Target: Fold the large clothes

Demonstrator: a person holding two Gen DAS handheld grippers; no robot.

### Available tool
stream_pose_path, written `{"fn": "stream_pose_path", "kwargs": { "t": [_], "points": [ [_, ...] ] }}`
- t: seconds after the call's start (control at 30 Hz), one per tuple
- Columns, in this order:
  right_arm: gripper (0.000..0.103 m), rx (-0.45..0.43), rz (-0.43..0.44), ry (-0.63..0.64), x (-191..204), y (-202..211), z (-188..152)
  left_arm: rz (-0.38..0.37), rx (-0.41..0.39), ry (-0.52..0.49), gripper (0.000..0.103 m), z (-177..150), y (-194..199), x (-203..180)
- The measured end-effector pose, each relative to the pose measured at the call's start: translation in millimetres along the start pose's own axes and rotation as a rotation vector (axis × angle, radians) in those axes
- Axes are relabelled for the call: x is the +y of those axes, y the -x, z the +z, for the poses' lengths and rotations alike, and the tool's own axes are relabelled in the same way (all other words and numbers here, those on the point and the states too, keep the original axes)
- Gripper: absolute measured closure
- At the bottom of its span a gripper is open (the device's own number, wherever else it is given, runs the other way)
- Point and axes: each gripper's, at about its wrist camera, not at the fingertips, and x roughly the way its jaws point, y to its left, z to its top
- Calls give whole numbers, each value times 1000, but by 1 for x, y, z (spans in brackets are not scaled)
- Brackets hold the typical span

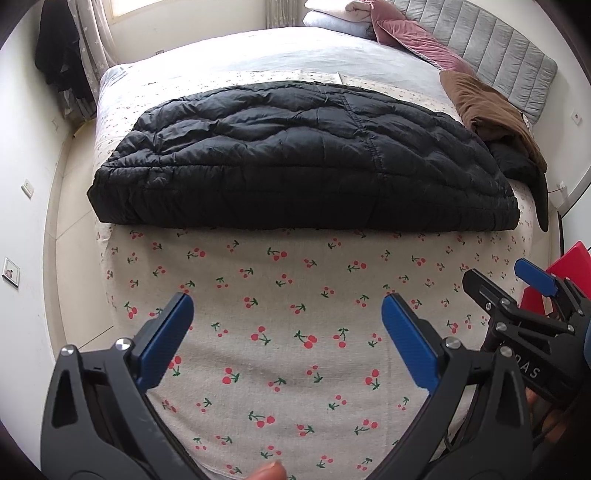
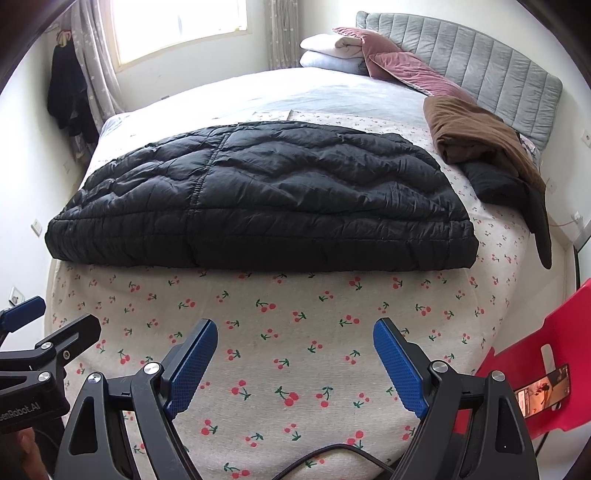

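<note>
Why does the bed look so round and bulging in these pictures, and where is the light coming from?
Both wrist views use fisheye lenses, so the bed edges bow and the corners go black. In the right wrist view the window is washed out by daylight, which puts a soft sheen on the black puffer jacket. In the left wrist view the open left tongs look sharp.

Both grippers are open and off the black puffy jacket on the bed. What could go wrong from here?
1. The black jacket is thick and slick-looking; a shallow pinch by the left gripper or right gripper may slip off.
2. The brown garment lies close to the jacket's right end, so a fold there could drag it.
3. A cable trails below the right gripper and might snag.
</note>
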Motion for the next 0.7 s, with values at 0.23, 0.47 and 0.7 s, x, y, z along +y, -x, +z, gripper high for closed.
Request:
{"fn": "stream_pose_path", "kwargs": {
  "t": [0.23, 0.47, 0.7],
  "points": [
    [16, 3, 1, 1, 1, -1, 0, -3, 6, -2, 2, -1, -2, 0],
    [15, 3, 0, 1, 2, -1, 0, -8, 13, -2, 1, -2, -3, -1],
    [15, 4, 1, 5, 3, -1, -1, -10, 16, 0, 2, -2, -3, -1]
  ]
}}
